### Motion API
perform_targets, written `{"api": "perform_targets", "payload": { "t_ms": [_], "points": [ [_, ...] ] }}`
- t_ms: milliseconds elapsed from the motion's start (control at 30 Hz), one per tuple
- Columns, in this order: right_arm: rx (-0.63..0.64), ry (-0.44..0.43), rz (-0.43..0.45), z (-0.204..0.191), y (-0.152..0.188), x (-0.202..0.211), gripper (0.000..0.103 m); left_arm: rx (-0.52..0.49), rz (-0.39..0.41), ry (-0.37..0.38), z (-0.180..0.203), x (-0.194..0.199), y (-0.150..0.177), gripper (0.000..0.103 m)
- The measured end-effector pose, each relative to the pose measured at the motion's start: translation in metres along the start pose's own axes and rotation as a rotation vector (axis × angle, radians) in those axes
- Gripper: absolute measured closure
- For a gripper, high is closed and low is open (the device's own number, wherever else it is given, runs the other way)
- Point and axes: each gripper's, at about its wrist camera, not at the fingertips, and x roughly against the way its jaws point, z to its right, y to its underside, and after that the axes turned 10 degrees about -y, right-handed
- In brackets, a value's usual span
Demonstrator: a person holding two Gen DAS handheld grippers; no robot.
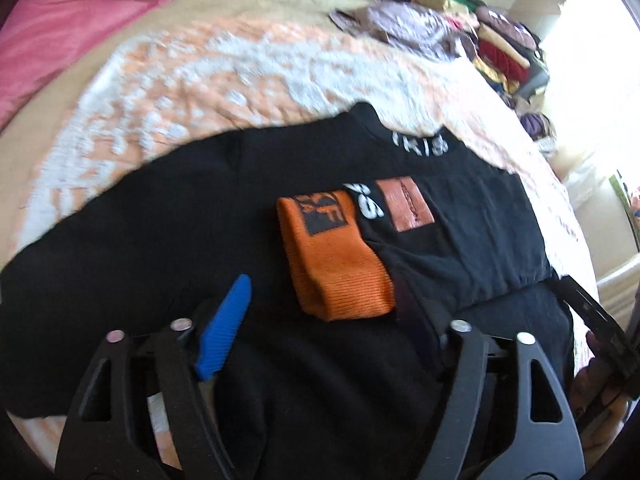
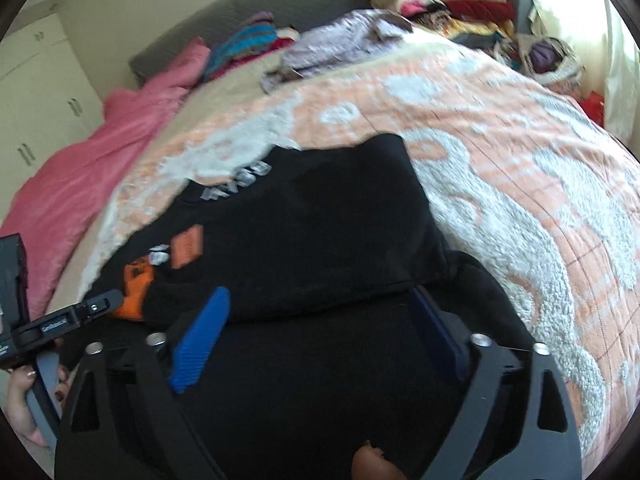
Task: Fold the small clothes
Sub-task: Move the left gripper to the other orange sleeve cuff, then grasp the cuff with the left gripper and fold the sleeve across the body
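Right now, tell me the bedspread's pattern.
Peach with white swirls, clearest in the right wrist view: fluffy bedspread.

shirt (image 1: 200, 216) on bedspread (image 1: 200, 80); clothes pile (image 1: 500, 48) behind.

Pink blanket (image 2: 92, 168), grey headboard (image 2: 256, 12)

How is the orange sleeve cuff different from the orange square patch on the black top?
The orange sleeve cuff is bright orange ribbed knit, folded across the black top; the orange square patch is duller, smoother and lies flat on it. The cuff is bigger than the patch. The cuff carries a black square print; the patch has only a thin dark line. Both are orange and lie side by side.
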Motion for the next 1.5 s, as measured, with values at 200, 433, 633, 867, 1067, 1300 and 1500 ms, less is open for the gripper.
{"api": "perform_targets", "payload": {
  "t_ms": [200, 433, 633, 867, 1067, 1300, 1500],
  "points": [
    [0.063, -0.049, 0.020, -0.031, -0.004, 0.009, 0.005, 0.084, 0.042, -0.044, -0.029, 0.031, 0.008, 0.010],
    [0.108, -0.107, 0.012, -0.066, -0.004, 0.004, 0.005, 0.179, 0.077, -0.080, -0.072, 0.058, 0.024, 0.010],
    [0.162, -0.152, 0.001, -0.097, -0.003, 0.001, 0.005, 0.261, 0.072, -0.132, -0.116, 0.068, 0.049, 0.010],
    [0.247, -0.202, -0.041, -0.138, 0.000, -0.010, 0.005, 0.330, 0.084, -0.173, -0.154, 0.083, 0.068, 0.010],
    [0.327, -0.238, -0.090, -0.179, 0.010, -0.024, 0.005, 0.393, 0.100, -0.201, -0.186, 0.096, 0.082, 0.010],
    [0.402, -0.287, -0.139, -0.224, 0.028, -0.040, 0.004, 0.483, 0.088, -0.241, -0.226, 0.102, 0.099, 0.010],
    [0.472, -0.323, -0.179, -0.260, 0.040, -0.051, 0.005, 0.550, 0.078, -0.260, -0.250, 0.101, 0.109, 0.010]
  ]
}}
